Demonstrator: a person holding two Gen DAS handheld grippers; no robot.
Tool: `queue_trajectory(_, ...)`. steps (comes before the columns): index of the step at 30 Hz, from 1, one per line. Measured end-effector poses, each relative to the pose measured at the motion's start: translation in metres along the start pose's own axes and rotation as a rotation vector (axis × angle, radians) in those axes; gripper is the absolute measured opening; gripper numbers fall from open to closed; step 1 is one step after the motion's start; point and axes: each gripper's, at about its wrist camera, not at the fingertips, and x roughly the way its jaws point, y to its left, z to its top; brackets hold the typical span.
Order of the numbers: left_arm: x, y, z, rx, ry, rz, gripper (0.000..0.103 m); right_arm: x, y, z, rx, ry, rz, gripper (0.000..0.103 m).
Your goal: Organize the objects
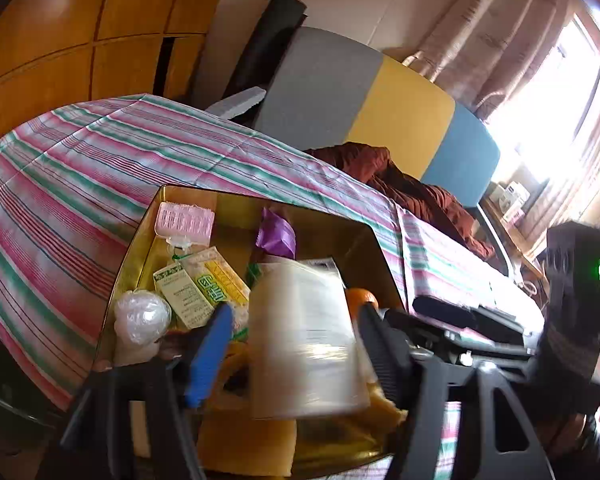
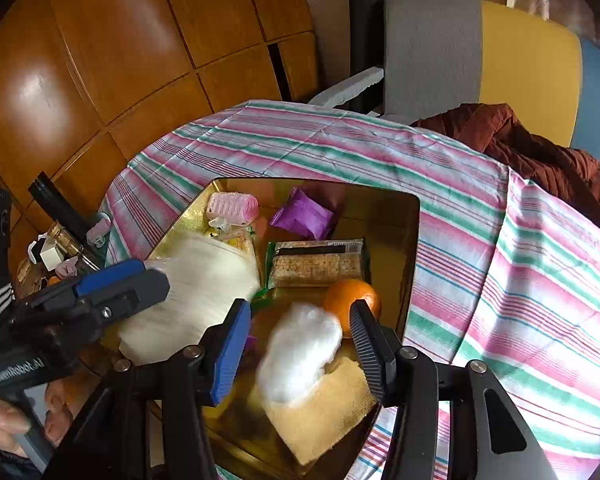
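Observation:
A gold tray (image 1: pixel 140 240) (image 2: pixel 400 216) sits on the striped tablecloth and holds several items. In the left wrist view, a motion-blurred white roll of film (image 1: pixel 306 340) hangs over the tray between the wide-apart fingers of my left gripper (image 1: pixel 296 312), with a gap at the blue pad. From the right wrist view, the roll (image 2: pixel 196 292) lies just past the left gripper (image 2: pixel 124 284). My right gripper (image 2: pixel 300 312) is open over the tray's near end. A blurred white cotton wad (image 2: pixel 300 356) sits between its fingers, touching neither, above a yellow cloth (image 2: pixel 328 412).
The tray also holds a pink hair roller (image 2: pixel 232 208), a purple packet (image 2: pixel 304 214), a cracker pack (image 2: pixel 318 266), an orange (image 2: pixel 340 300) and green-yellow packets (image 1: pixel 204 288). A brown jacket (image 2: pixel 540 152) and a colour-block chair (image 2: pixel 480 56) stand behind. Clutter (image 2: pixel 60 240) lies left.

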Motion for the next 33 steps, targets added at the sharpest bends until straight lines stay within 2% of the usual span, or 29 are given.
queue_trajectory(1,0.001,0.001,0.001,-0.007,-0.004,0.003,0.079,0.000,0.000,-0.001,0.000,0.001,-0.007,0.063)
queue_trajectory(4,0.002,0.003,0.001,-0.023,-0.002,0.017,0.081,-0.002,-0.001,-0.006,0.005,0.004,-0.031,0.065)
queue_trajectory(7,-0.004,-0.002,-0.002,0.018,-0.028,0.094,0.081,-0.006,0.000,-0.012,0.011,-0.005,-0.075,0.081)
queue_trajectory(12,-0.015,-0.015,-0.009,0.108,-0.064,0.216,0.081,-0.017,0.004,-0.020,0.005,-0.035,-0.144,0.096)
queue_trajectory(17,-0.030,-0.026,-0.015,0.141,-0.114,0.298,0.081,-0.031,0.009,-0.029,0.006,-0.076,-0.178,0.100)
queue_trajectory(23,-0.041,-0.035,-0.022,0.130,-0.127,0.338,0.081,-0.044,0.015,-0.043,0.018,-0.100,-0.195,0.101)
queue_trajectory(27,-0.045,-0.042,-0.029,0.146,-0.141,0.431,0.081,-0.049,0.019,-0.052,0.022,-0.109,-0.209,0.101)
queue_trajectory(30,-0.047,-0.045,-0.035,0.171,-0.136,0.461,0.081,-0.051,0.022,-0.058,0.021,-0.114,-0.217,0.101)
queue_trajectory(33,-0.049,-0.047,-0.041,0.187,-0.133,0.453,0.081,-0.054,0.025,-0.062,0.014,-0.121,-0.228,0.101)
